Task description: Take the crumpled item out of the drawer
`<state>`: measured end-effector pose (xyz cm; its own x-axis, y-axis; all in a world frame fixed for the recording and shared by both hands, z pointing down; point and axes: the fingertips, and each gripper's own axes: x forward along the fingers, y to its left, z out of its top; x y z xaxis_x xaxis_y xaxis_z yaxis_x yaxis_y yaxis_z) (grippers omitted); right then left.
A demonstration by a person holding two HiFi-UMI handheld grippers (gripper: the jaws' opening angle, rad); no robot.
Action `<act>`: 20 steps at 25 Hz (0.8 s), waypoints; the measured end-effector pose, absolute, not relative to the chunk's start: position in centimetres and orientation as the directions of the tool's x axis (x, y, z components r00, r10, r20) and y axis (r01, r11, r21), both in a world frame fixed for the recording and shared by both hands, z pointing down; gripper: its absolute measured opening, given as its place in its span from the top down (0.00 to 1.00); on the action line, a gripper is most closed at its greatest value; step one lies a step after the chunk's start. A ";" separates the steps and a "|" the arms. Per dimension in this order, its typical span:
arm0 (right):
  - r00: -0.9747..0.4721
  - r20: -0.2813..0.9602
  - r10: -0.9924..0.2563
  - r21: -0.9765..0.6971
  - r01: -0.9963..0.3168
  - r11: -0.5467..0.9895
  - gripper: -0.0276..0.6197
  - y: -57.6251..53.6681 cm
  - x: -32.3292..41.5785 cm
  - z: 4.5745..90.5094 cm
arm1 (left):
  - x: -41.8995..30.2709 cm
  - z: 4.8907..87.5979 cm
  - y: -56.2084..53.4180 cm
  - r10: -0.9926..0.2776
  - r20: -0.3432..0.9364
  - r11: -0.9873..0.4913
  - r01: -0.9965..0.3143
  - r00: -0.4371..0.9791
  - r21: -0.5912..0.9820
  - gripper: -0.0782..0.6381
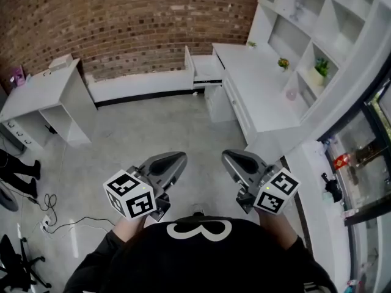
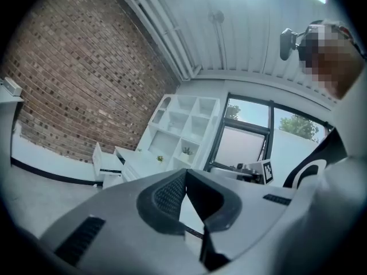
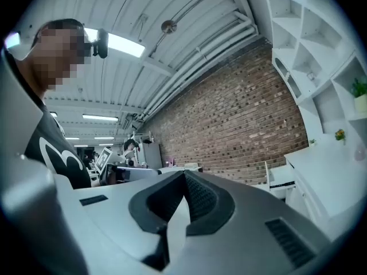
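I stand on the grey floor, some way from a long white desk against the brick wall. Its end drawer is pulled open; what lies inside is hidden from here, and no crumpled item shows in any view. My left gripper and right gripper are held close to my body, both pointing toward the desk. Each has its jaws closed together with nothing between them. The left gripper view shows the left gripper and the open drawer far off. The right gripper also faces the drawer.
White cubby shelves with small plants rise behind the desk. A second white desk stands at the left wall. Cables and a black chair lie at the lower left, next to a person's legs.
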<state>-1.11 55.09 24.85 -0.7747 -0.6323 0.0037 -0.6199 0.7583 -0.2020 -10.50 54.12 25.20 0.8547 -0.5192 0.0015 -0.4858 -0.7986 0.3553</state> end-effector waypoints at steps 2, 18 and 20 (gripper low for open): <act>-0.764 0.002 -0.645 -0.215 -0.631 0.746 0.94 54.9 -0.8 25.1 | -10.3 25.3 54.1 -0.513 0.002 -0.802 -0.481 0.858 0.354 0.89; -0.681 -0.011 -0.732 -0.165 -0.721 0.673 0.61 49.8 2.1 25.6 | -10.1 26.4 49.9 -0.535 0.050 -0.784 -0.517 0.843 0.344 0.89; -0.672 -0.013 -0.740 -0.144 -0.731 0.666 0.51 48.4 2.5 25.6 | -10.2 26.6 48.6 -0.542 0.064 -0.776 -0.528 0.838 0.346 0.89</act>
